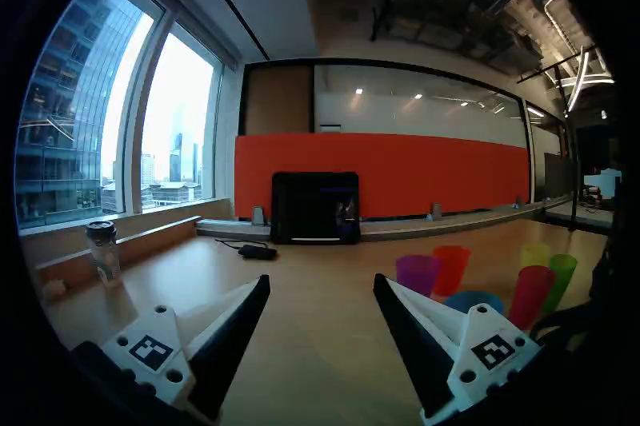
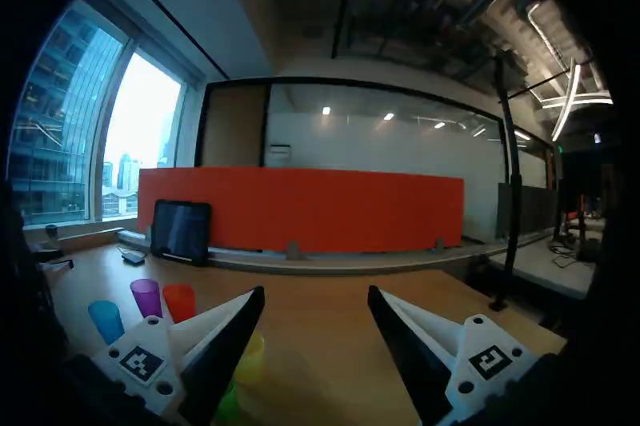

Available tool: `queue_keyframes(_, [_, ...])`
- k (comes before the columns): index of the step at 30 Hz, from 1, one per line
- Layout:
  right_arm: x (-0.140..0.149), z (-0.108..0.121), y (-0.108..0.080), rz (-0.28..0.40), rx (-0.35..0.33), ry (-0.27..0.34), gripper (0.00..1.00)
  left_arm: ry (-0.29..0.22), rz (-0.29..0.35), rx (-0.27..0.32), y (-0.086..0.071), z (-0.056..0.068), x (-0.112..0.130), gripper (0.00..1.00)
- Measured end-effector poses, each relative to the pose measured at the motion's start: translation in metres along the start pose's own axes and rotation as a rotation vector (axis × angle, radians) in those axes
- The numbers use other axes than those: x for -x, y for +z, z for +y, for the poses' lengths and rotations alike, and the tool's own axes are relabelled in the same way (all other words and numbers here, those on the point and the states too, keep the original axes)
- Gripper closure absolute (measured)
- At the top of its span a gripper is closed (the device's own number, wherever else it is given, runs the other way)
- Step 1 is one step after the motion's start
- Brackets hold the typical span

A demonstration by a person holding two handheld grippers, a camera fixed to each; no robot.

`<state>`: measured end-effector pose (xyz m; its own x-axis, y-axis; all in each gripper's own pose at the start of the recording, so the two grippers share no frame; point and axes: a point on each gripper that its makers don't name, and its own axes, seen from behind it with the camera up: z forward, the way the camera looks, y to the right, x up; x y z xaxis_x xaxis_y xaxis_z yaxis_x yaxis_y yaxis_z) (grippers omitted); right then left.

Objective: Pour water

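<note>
L gripper is hanging wide open, gripping nothing, over the table; R gripper is gaping empty too. Cups are standing upright in a cluster ahead-right of the L one, low-left of the R one (prob. nearer it). They're looking bright, translucent plastic; contents can't be told.
</note>
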<state>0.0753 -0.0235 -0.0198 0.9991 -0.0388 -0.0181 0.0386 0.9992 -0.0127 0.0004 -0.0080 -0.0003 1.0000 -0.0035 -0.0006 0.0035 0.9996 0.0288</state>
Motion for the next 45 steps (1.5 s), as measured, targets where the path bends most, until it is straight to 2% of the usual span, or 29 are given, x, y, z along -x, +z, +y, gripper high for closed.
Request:
queue_keyframes(21, [-0.003,0.001,0.005,0.015,-0.013,-0.015,0.00,0.004,-0.001,0.007,0.000,0.002,0.000,0.04])
queue_keyframes(34, [-0.003,0.006,0.006,0.033,-0.054,-0.014,0.00,0.003,-0.001,0.007,0.000,0.001,0.000,0.04])
queue_keyframes(45, [0.006,0.003,0.014,0.054,-0.073,0.011,0.00,0.004,-0.001,0.007,0.000,0.001,0.001,0.04])
